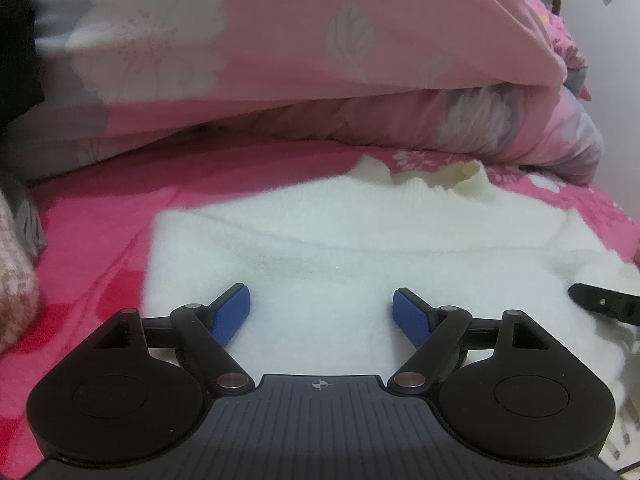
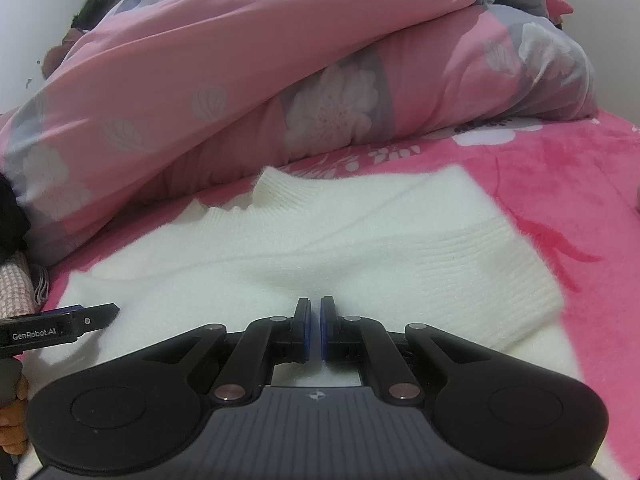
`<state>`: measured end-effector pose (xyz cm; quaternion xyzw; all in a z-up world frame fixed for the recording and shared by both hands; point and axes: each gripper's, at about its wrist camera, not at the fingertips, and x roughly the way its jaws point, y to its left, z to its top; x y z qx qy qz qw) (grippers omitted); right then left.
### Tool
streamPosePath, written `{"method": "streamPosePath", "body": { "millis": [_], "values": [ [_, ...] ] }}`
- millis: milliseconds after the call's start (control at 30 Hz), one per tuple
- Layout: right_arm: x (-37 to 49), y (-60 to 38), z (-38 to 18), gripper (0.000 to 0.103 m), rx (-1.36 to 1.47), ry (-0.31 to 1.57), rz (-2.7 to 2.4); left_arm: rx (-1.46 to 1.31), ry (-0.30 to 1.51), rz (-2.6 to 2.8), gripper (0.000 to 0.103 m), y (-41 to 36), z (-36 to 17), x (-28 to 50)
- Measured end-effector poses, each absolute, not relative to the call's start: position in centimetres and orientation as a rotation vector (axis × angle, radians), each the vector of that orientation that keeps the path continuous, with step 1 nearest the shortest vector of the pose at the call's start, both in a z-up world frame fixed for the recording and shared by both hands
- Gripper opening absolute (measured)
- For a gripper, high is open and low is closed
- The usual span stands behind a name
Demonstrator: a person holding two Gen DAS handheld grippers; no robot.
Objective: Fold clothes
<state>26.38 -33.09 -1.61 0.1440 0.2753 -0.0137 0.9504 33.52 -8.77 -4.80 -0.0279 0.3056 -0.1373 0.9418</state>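
A white fuzzy sweater [image 1: 320,248] lies flat on the pink bed sheet [image 1: 100,220], its ribbed collar [image 2: 276,188] toward the duvet and a ribbed band [image 2: 500,272] at its right side. My left gripper [image 1: 322,300] hovers open over the sweater's near part, blue pads wide apart with nothing pinched. In the right wrist view the sweater [image 2: 280,256] creases toward my right gripper [image 2: 316,304], whose jaws are shut on a fold of it. The left gripper's finger [image 2: 92,318] shows at the left edge. The right gripper [image 1: 592,302] reaches in from the right in the left wrist view.
A bulky pink floral duvet [image 2: 240,80] is piled just behind the sweater. A person's head [image 2: 100,0] shows at its far left end. A checked pink cloth [image 1: 12,280] lies at the left. The pink sheet [image 2: 580,200] runs on to the right of the sweater.
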Motion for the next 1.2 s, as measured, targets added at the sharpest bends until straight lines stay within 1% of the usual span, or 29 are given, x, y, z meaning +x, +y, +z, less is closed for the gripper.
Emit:
{"method": "streamPosePath", "body": {
  "millis": [167,233,300,333,400,533,767,967,1200],
  "values": [
    [25.9,-33.1,-1.2,0.004,0.284,0.520,-0.030,-0.058,0.616,-0.283,0.080,-8.7,-4.7,33.6],
    [25.6,-33.0,-0.8,0.008,0.276,0.492,-0.031,-0.061,0.616,-0.283,0.080,-8.7,-4.7,33.6],
    [25.1,-32.8,-0.4,0.021,0.246,0.453,-0.049,-0.063,0.614,-0.283,0.080,-8.7,-4.7,33.7],
    [24.8,-32.5,0.0,0.023,0.212,0.423,-0.072,-0.064,0.614,-0.284,0.080,-8.7,-4.8,33.7],
    [25.1,-32.6,-0.2,0.024,0.199,0.445,-0.108,-0.065,0.613,-0.284,0.080,-8.7,-4.8,33.7],
    [26.2,-34.4,-1.3,0.025,0.292,0.530,-0.119,-0.063,0.613,-0.283,0.081,-8.8,-4.7,33.8],
    [26.3,-34.4,-1.3,0.025,0.294,0.521,-0.118,-0.063,0.610,-0.283,0.081,-8.8,-4.7,33.7],
    [25.0,-33.8,-0.2,0.026,0.263,0.451,-0.122,-0.064,0.610,-0.283,0.081,-8.8,-4.7,33.7],
    [25.5,-35.8,-1.1,0.026,0.365,0.507,-0.140,-0.063,0.611,-0.283,0.081,-8.8,-4.7,33.7]
  ]
}}
